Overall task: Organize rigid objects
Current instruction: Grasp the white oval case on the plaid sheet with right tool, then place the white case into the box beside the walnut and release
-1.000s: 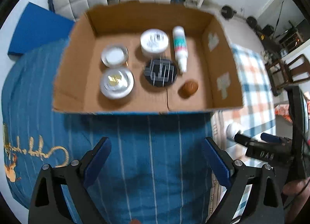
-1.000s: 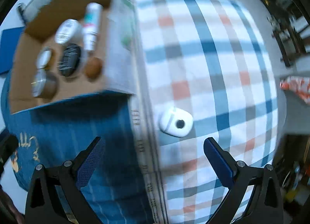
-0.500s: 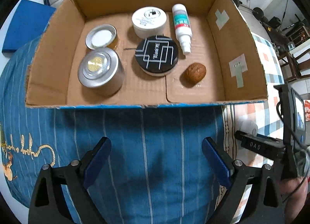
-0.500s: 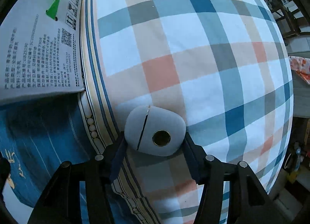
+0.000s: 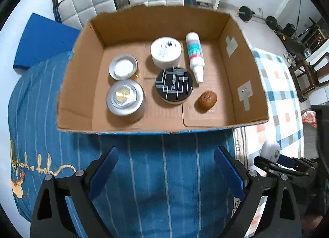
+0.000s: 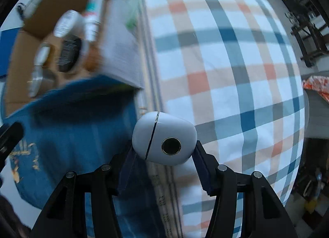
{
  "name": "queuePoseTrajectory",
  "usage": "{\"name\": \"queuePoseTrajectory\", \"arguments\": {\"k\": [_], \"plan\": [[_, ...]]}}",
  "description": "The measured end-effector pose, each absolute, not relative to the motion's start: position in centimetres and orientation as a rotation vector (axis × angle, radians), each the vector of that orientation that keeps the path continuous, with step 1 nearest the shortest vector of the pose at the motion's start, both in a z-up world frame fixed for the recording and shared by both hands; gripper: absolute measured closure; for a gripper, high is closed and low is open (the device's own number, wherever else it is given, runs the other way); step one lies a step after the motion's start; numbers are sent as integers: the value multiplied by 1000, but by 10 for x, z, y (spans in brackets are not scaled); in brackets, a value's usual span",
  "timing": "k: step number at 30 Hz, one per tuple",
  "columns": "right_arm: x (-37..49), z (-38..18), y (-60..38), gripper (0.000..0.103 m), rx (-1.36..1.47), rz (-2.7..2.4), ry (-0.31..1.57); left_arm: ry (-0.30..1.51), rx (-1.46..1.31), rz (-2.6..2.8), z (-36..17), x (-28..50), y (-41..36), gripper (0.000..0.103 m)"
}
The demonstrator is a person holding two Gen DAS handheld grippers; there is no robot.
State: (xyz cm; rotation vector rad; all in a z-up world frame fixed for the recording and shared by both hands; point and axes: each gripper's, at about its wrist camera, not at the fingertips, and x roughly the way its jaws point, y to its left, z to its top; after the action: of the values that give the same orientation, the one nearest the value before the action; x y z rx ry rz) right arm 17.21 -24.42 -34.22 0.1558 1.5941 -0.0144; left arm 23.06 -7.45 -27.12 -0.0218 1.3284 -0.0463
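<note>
Clamping a white egg-shaped case (image 6: 164, 138) between its blue pads, the right hand-held gripper (image 6: 163, 155) holds it off the checked blanket (image 6: 236, 63), near the right side of the cardboard box (image 5: 244, 85); the squeeze across its rounded sides likely keeps the smooth shell from slipping. Inside the box, a silver tin (image 5: 124, 100), an open jar (image 5: 123, 67), a white tub (image 5: 166, 51), a black-lidded tin (image 5: 174, 86), a spray bottle (image 5: 195, 55) and a walnut (image 5: 207, 99) sit in loose rows, apparently to leave free floor for the case beside the walnut. The left hand-held gripper (image 5: 164, 168), jaws apart and empty, hovers over the blue quilt (image 5: 144, 176) in front of the box.
</note>
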Motion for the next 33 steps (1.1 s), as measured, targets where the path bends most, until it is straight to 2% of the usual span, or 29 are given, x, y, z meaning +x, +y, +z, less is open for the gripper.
{"name": "queuePoseTrajectory", "arguments": {"k": [10,15,20,33], "plan": [[203,-243,-210,45,192,137,1429,1252,-55,-59,-217,251,-43,7],[242,-221,-188,45,178,195,1385,1267,-97,-49,-219,275,-23,7],[269,-238,-168,45,181,218,1418,1318,-121,-26,-244,297,-7,7],[303,-355,-127,45,122,205,1642,1469,-121,-10,-337,332,-3,7]]}}
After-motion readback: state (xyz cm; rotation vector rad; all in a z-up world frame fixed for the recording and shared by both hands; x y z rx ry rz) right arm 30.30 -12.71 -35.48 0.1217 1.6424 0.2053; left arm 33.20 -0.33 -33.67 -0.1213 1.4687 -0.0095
